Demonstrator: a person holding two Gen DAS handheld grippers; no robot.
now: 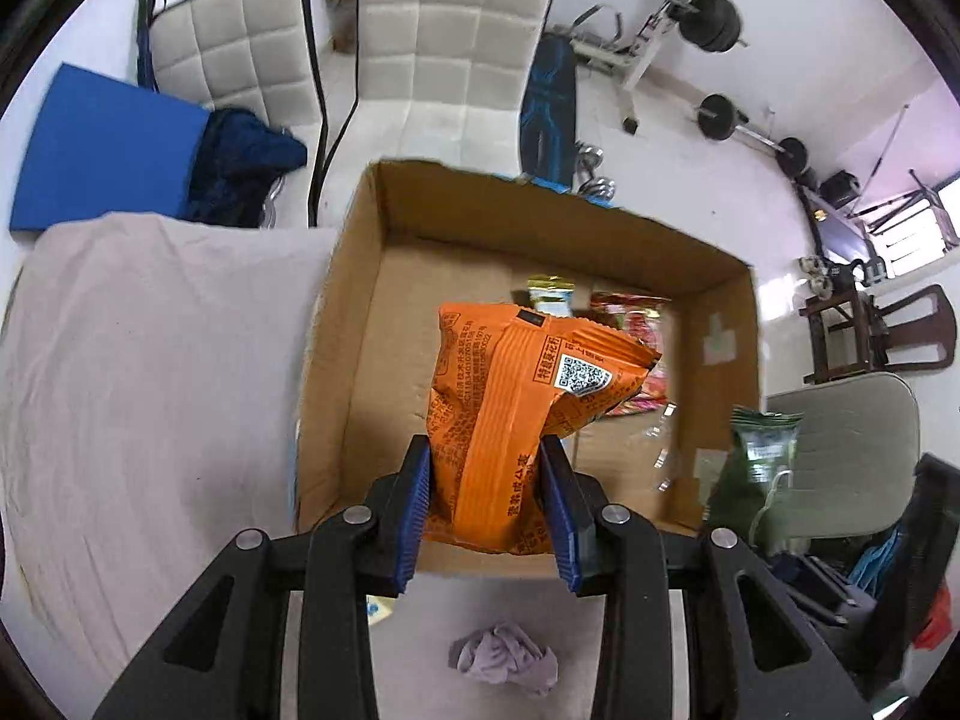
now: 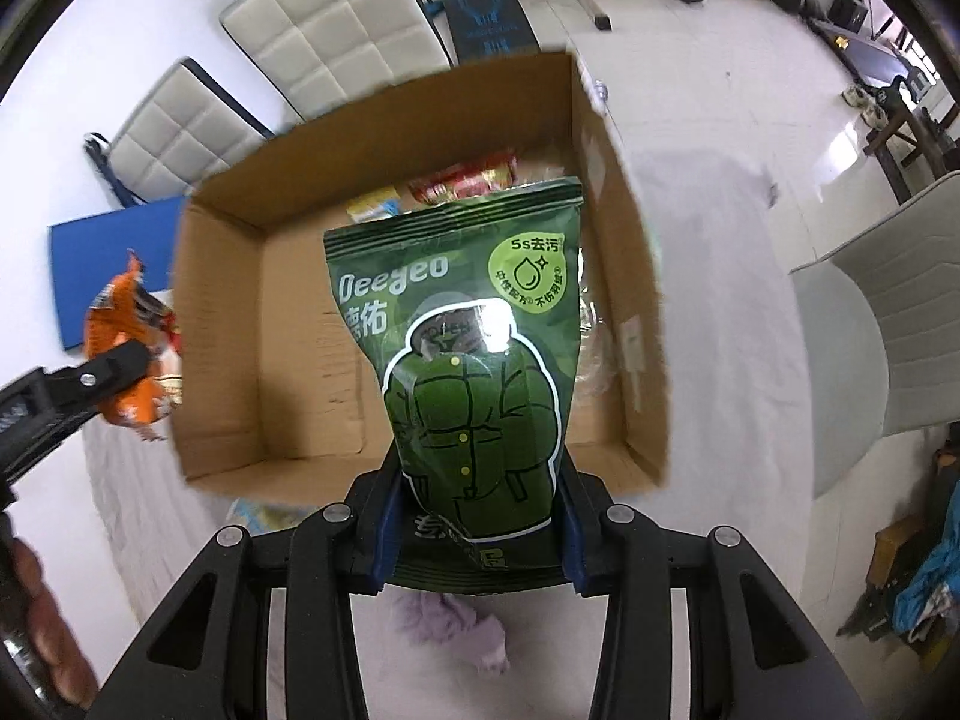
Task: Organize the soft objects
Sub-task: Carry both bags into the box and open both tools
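Observation:
My left gripper (image 1: pixel 485 468) is shut on an orange snack packet (image 1: pixel 510 414) and holds it above the near part of an open cardboard box (image 1: pixel 360 312). My right gripper (image 2: pixel 477 498) is shut on a green Deeyeo packet (image 2: pixel 474 348) and holds it over the box's (image 2: pixel 240 276) near edge. The green packet also shows at the right of the left wrist view (image 1: pixel 759 456). The orange packet and left gripper show at the left of the right wrist view (image 2: pixel 129 354). A red packet (image 1: pixel 630 324) and a yellow packet (image 1: pixel 549 294) lie inside the box.
The box sits on a table with a pale cloth (image 1: pixel 150 360). A crumpled lilac cloth (image 1: pixel 504 654) lies on the table under the grippers. Two white padded chairs (image 1: pixel 444 48), a blue mat (image 1: pixel 102 150) and gym weights (image 1: pixel 714 18) stand beyond. A grey chair (image 1: pixel 852 450) is at right.

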